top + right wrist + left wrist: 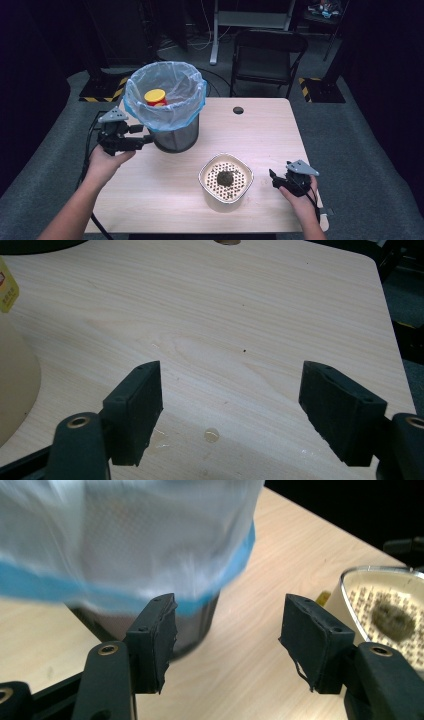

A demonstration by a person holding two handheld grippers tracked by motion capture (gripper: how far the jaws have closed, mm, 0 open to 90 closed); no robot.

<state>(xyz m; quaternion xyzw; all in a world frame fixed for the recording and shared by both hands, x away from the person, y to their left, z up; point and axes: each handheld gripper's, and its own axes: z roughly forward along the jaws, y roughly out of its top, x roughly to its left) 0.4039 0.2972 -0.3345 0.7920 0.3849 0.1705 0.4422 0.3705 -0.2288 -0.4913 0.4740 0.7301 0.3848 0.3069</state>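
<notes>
The mesh bin (176,139) stands on the table (265,135) near its far left corner, lined with a clear bag (145,82) whose blue hem folds over the rim. Inside it lies a red container with a yellow lid (155,96). In front of the bin and to its right, well apart from it, sits a cream tub (204,176) fitted with a perforated insert, and a dark clump (226,178) rests in the middle of that insert.

The left gripper (145,135) is just beside the bin's left wall, pointing at it. In the left gripper view the left gripper (227,630) has its jaws well apart with nothing between them, and one pad is close to the bin (195,630), though blur leaves it unclear whether they touch. The tub (350,575) and its clump (392,620) show beyond the other pad.

The right gripper (274,179) is far from the bin, just to the right of the tub and near the table's front right corner. Its jaws stand wide over bare wood, holding nothing (230,405), with the tub's wall (15,375) off to one side.

Right of the bin the tabletop is open as far as the right edge, apart from a small round hole (238,110) near the far edge. A folding chair (267,55) stands on the floor behind the bin, to its right
</notes>
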